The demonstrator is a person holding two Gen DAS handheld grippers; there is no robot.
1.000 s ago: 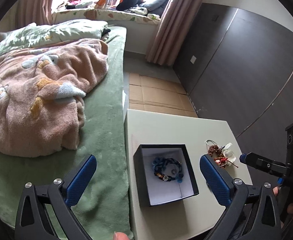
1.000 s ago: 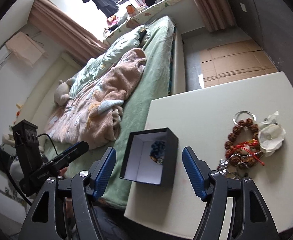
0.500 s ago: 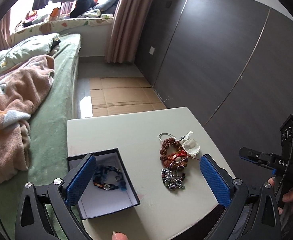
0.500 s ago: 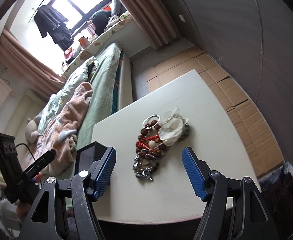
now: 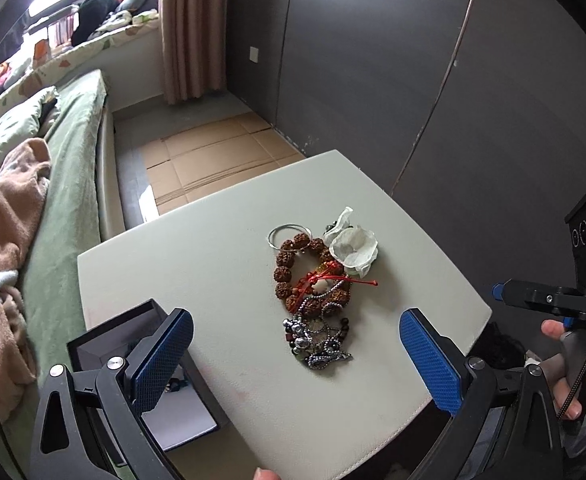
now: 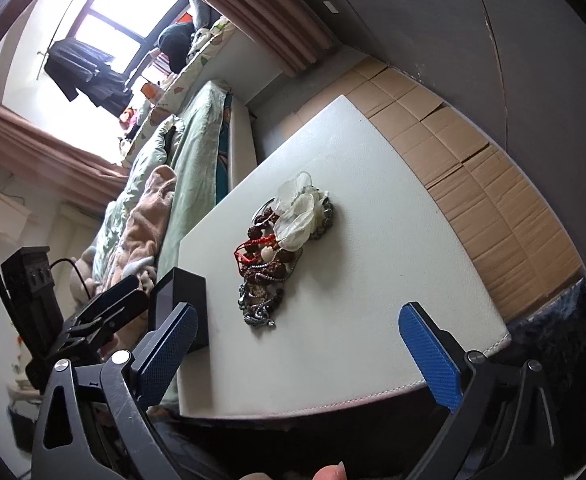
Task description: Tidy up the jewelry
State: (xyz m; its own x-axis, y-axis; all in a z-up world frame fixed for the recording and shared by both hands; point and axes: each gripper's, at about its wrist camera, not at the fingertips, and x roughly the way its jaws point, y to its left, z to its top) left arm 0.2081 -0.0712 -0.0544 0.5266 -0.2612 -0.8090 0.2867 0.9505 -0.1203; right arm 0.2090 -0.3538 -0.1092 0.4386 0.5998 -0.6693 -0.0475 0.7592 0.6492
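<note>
A heap of jewelry point(image 5: 316, 288) lies on the pale table point(image 5: 221, 264): a brown bead bracelet point(image 5: 289, 264), a red cord, a silver ring point(image 5: 289, 234), a white flower piece point(image 5: 353, 250) and silver chains point(image 5: 317, 340). The heap also shows in the right wrist view point(image 6: 277, 256). A black box point(image 5: 133, 344) with a white lining stands at the table's near left, also visible in the right wrist view point(image 6: 181, 296). My left gripper point(image 5: 297, 356) is open and empty, just short of the chains. My right gripper point(image 6: 297, 344) is open and empty, near the table's front edge.
A bed point(image 5: 65, 184) with green sheets and a pink blanket point(image 5: 5, 248) runs along the table's left side. Dark wall panels point(image 5: 413, 80) stand behind and to the right. Flattened cardboard point(image 5: 213, 156) covers the floor beyond the table.
Both grippers have swung right, from facing the black box to facing the jewelry heap. The box has slid to the left edge of both views. Both stay open.
</note>
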